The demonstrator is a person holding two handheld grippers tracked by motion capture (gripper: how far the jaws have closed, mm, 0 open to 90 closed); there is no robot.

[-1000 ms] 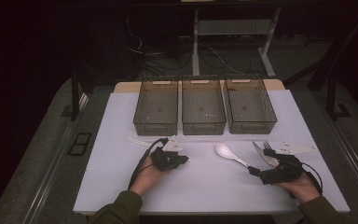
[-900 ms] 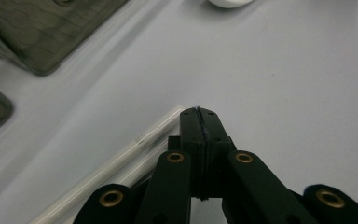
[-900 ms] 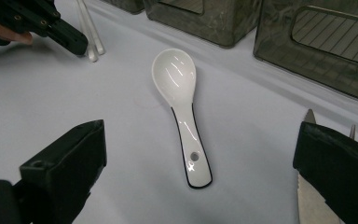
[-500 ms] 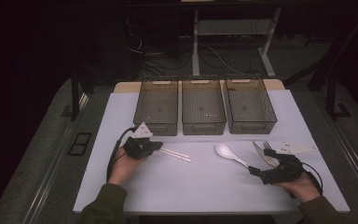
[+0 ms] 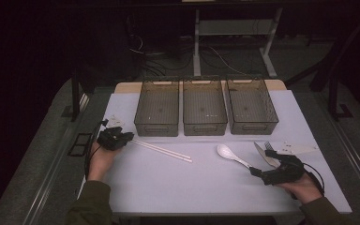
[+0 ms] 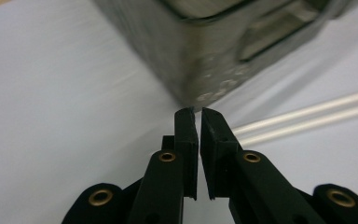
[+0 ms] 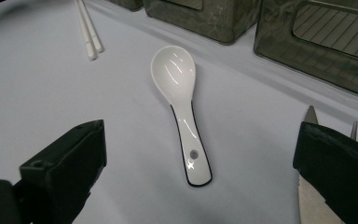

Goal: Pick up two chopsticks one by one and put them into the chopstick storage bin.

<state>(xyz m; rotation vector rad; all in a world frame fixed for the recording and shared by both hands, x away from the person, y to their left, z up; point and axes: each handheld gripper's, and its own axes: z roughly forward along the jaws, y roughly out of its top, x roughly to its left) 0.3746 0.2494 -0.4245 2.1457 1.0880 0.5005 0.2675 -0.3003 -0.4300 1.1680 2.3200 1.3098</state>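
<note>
A pair of white chopsticks (image 5: 161,150) lies side by side on the white table (image 5: 178,187), in front of the left bin (image 5: 157,107). My left gripper (image 5: 130,137) sits at their left end, by the bin's front corner. In the left gripper view its jaws stand together with only a thin slit and nothing between them (image 6: 199,112), and the chopsticks (image 6: 307,116) lie off to their right. A white spoon (image 7: 182,107) lies between the wide-apart jaws of my right gripper (image 7: 200,140), untouched. In the high view the spoon (image 5: 232,154) lies just left of the right gripper (image 5: 257,171).
Three dark see-through bins stand in a row at the back: left, middle (image 5: 205,105) and right (image 5: 252,104). A knife (image 5: 265,153) and a fork (image 5: 268,145) lie beside the right gripper. The table's front edge is near both forearms.
My left gripper has moved left across the table, from near the chopsticks' middle to their left end by the left bin. The right gripper and the spoon have stayed put.
</note>
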